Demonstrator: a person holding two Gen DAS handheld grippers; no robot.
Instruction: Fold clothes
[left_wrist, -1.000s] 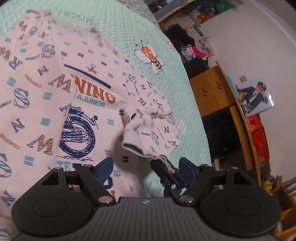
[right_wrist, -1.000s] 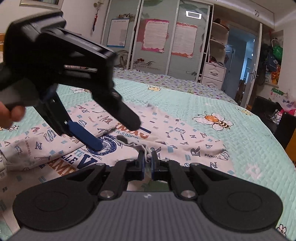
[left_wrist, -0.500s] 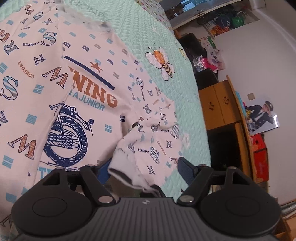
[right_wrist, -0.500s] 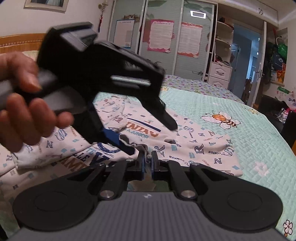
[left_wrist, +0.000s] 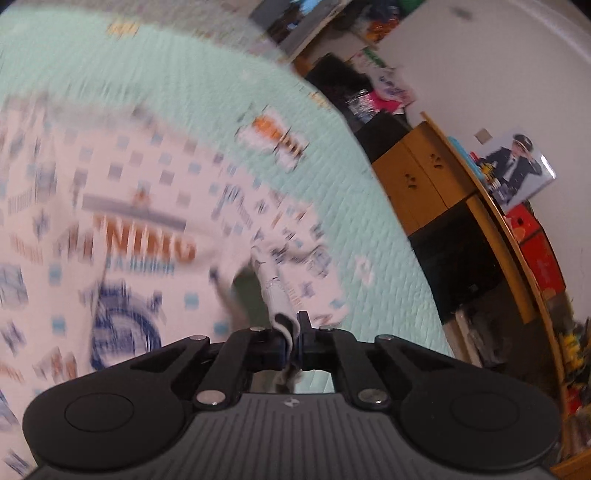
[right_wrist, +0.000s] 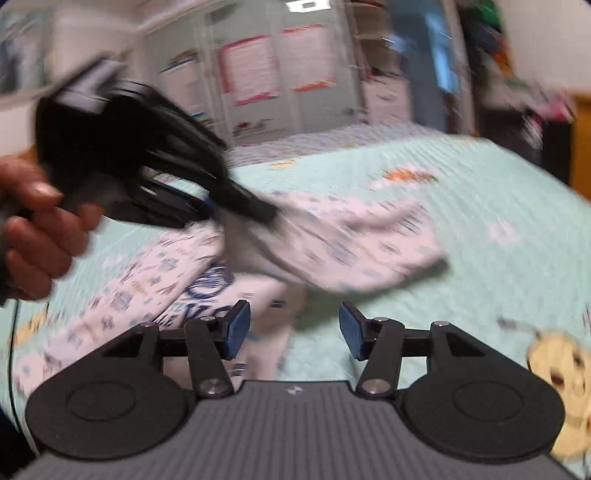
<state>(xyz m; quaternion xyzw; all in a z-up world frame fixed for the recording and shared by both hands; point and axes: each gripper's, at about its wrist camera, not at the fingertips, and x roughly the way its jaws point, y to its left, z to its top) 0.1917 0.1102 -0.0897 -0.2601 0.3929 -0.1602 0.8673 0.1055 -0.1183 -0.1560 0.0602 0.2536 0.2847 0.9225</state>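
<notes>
left tongs (left_wrist: 293, 341): jaws pressed together, pinching a cloth edge
right tongs (right_wrist: 293, 330): jaws spread wide, nothing between them
left hand (right_wrist: 35, 236): fingers wrapped round the left tongs' handle

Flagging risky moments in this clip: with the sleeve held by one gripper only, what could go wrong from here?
The left gripper pinches only the sleeve hem, so it may slip out mid-fold. The right gripper is open, leaving the shirt unpinned; the pull could drag it across the bedspread and wrinkle it.
</notes>
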